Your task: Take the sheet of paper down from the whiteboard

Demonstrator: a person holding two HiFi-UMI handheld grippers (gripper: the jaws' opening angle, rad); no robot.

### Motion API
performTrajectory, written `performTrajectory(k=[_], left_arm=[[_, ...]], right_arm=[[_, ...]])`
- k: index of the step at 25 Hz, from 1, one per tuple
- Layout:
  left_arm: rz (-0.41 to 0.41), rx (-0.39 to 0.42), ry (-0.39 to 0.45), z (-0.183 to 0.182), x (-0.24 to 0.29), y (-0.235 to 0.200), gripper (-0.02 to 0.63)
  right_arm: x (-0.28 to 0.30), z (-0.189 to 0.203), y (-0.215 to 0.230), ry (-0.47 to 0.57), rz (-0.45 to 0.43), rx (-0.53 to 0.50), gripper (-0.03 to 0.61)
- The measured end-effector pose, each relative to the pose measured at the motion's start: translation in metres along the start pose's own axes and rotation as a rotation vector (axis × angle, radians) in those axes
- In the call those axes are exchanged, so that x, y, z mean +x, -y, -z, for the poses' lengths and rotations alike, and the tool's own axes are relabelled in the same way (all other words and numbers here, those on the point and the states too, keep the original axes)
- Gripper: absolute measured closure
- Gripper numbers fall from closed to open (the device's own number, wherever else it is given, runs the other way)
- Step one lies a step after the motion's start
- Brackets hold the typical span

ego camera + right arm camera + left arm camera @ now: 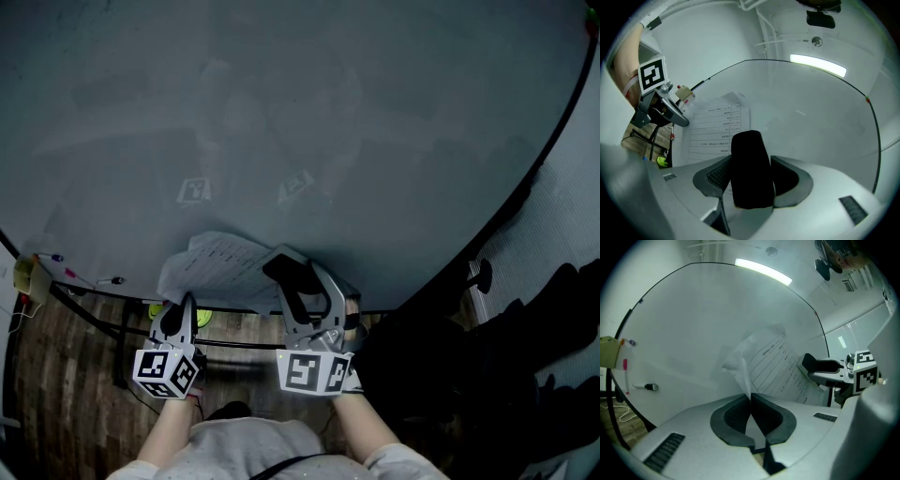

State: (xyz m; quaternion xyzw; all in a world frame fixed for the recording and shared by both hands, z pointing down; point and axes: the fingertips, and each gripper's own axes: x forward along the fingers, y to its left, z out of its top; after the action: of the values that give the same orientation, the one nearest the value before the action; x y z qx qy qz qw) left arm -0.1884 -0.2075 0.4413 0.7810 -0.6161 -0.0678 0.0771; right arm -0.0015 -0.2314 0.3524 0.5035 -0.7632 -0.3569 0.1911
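Your left gripper (751,401) has its jaws pinched shut on the crumpled edge of the sheet of paper (774,365). The sheet lies against the whiteboard (281,112), long axis 12 to 6 o'clock in the right gripper view. The jaws of your right gripper (750,176) clamp a black block (749,159).

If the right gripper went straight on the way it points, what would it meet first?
Likely the white whiteboard, near the edge of the printed paper sheet; the black oblong block in the right gripper leads. Depth unclear.

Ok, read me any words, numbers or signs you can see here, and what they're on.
Nothing can be read as text.
Sheet of paper: printed rows, too small to read.
Marker cubes: black-and-white square codes, no words.
Black block: no print visible.
Whiteboard: no legible writing.
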Motion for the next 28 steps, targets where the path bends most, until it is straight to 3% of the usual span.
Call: performTrajectory(k=[28], left_arm=[[-0.026,-0.020,0.003,0.001,-0.008,-0.014,0.600]], right_arm=[[0.001,0.000,-0.001,-0.007,0.006,0.008,0.316]])
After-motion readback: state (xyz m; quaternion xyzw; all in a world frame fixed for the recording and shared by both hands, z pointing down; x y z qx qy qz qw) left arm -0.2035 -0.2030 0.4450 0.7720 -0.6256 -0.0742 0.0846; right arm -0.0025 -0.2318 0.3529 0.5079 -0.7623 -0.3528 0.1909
